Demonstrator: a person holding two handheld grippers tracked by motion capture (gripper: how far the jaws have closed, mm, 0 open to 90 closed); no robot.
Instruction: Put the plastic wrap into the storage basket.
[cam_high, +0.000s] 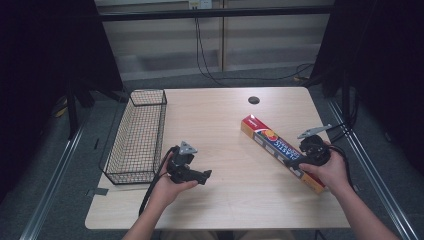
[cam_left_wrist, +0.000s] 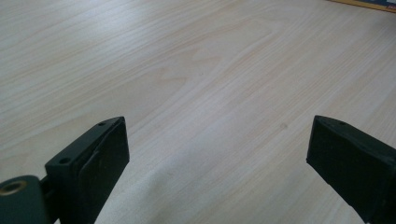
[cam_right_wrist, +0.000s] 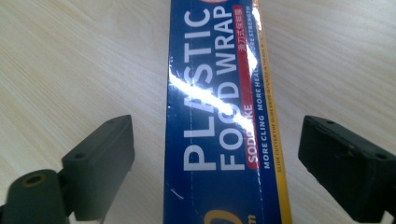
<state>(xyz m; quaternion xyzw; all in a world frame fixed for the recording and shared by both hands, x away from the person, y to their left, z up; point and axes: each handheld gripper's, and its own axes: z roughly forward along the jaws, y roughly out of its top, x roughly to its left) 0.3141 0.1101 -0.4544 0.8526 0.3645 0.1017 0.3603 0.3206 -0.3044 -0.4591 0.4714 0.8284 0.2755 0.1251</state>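
- Pale wooden bench (cam_high: 220, 125) carries everything.
- Left gripper (cam_left_wrist: 217, 163) hangs released above bare wood by the near edge.
- Right gripper (cam_right_wrist: 215, 163), jaws spread, straddles the plastic wrap box (cam_right_wrist: 224, 116); its lettering reads here.
- High view adds a wire basket (cam_high: 137, 135) along the left edge.

Pale wood-grain worktop (cam_high: 220, 130), rounded corners, a dark round cable hole (cam_high: 254, 100) near its far edge. On its left side sits a black wire basket (cam_high: 136, 134), seemingly empty through the mesh. Right of centre a long plastic food wrap box (cam_high: 280, 151) lies flat, angled diagonally.
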